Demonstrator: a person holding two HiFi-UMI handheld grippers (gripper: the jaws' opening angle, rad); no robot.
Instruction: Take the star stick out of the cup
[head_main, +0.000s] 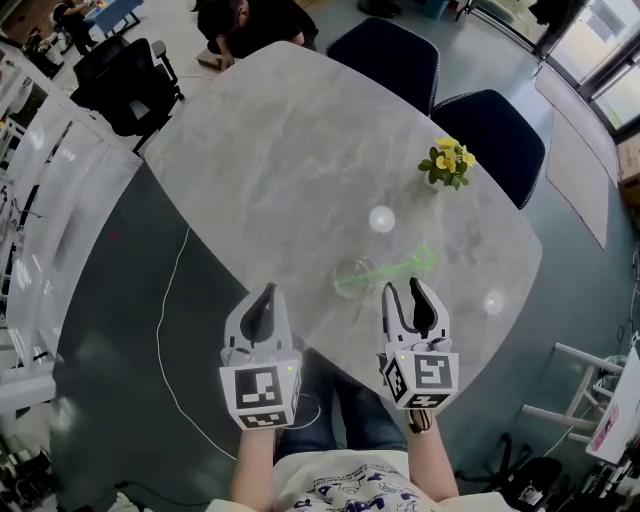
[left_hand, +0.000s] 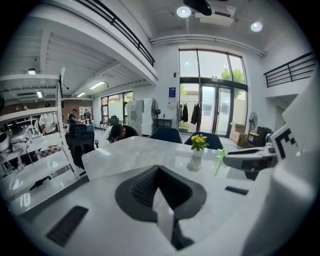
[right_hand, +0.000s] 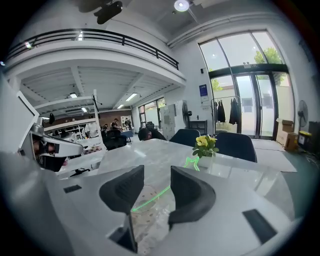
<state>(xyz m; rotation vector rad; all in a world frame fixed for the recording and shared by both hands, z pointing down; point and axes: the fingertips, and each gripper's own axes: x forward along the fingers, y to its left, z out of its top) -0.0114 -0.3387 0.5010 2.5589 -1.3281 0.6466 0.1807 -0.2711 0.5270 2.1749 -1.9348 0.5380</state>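
**Table with cup and star stick; two grippers held at the near edge**

Table (head_main: 300, 150): pale marble top, rounded corners; two dark blue chairs (head_main: 390, 55) at the far side; a person (head_main: 250, 20) bent over at the far end.

Cup (head_main: 352, 275): clear, standing on the table near the near edge; just ahead of the right gripper and a little to its left; no contact seen in the head view.

Star stick (head_main: 395, 268): green; lower end in the cup, leaning out over the rim toward the right; the star end lies well outside the cup, pointing toward the flowers; in the right gripper view the stick (right_hand: 150, 199) runs across the cup mouth.

Flowers (head_main: 447, 163): yellow, in a small pot, far right part of the table, well apart from the cup.

Left gripper (head_main: 265, 295): over the table's near edge, left of the cup and apart from it; in its own view (left_hand: 159, 172) the jaws are pressed together with nothing between them.

Right gripper (head_main: 405, 292): over the near edge, beside the left one; in its own view (right_hand: 154, 175) the jaws stand apart, holding nothing; the cup (right_hand: 147, 202) shows through the gap, beyond the tips.

Floor: grey; a white cable (head_main: 165, 330) lies looped to the left of the table.
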